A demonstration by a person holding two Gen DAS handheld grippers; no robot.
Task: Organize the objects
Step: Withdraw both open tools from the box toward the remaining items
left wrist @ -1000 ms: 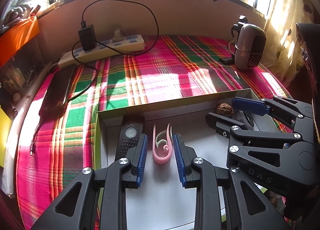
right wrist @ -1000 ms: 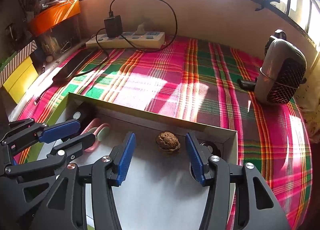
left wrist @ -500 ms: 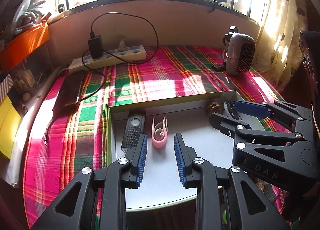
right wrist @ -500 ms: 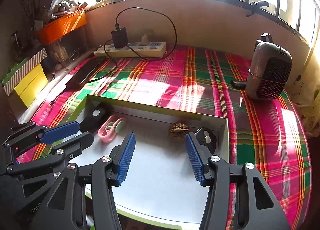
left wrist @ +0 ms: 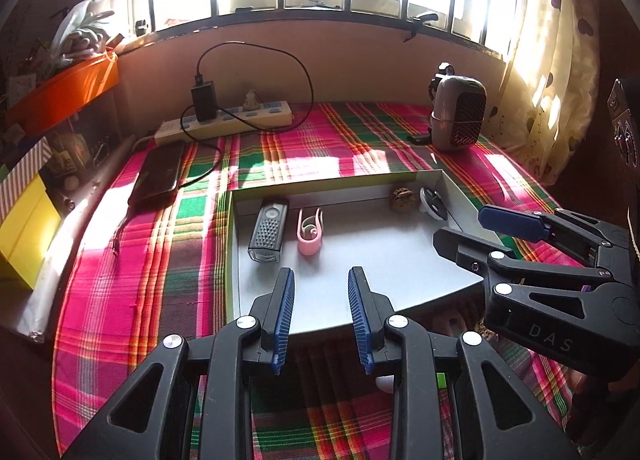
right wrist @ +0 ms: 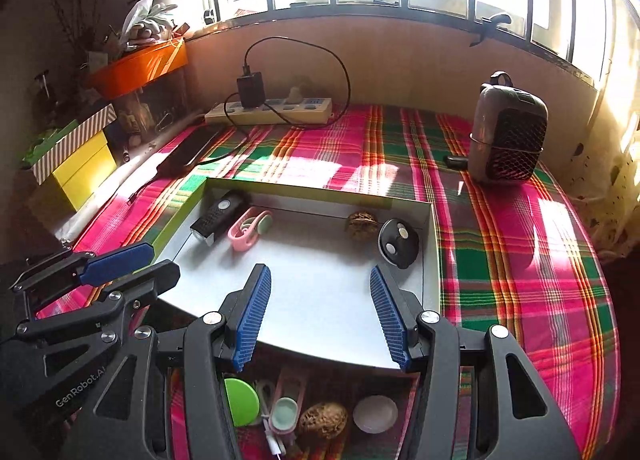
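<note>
A shallow white tray (left wrist: 380,260) (right wrist: 320,292) lies on the plaid cloth. In it lie a black remote-like device (left wrist: 269,229) (right wrist: 218,216), a pink clip (left wrist: 309,235) (right wrist: 249,229), a walnut (left wrist: 402,194) (right wrist: 361,223) and a black round disc (left wrist: 433,202) (right wrist: 398,243). My left gripper (left wrist: 321,314) (right wrist: 132,266) is open and empty over the tray's near edge. My right gripper (right wrist: 320,314) (left wrist: 472,228) is open and empty, wider apart. Below the near edge lie a green disc (right wrist: 240,400), another pink clip (right wrist: 285,408), a second walnut (right wrist: 323,418) and a white disc (right wrist: 376,414).
A power strip (left wrist: 224,122) with a black charger and cable sits at the back wall. A dark phone (left wrist: 158,174) lies left of the tray. A small brown fan heater (right wrist: 506,136) stands at the back right. Yellow and orange boxes (right wrist: 84,160) stand at the left.
Both grippers have drawn back and up from the tray, away from the pink clip and the walnut. More of the tray and the loose objects in front of it now show.
</note>
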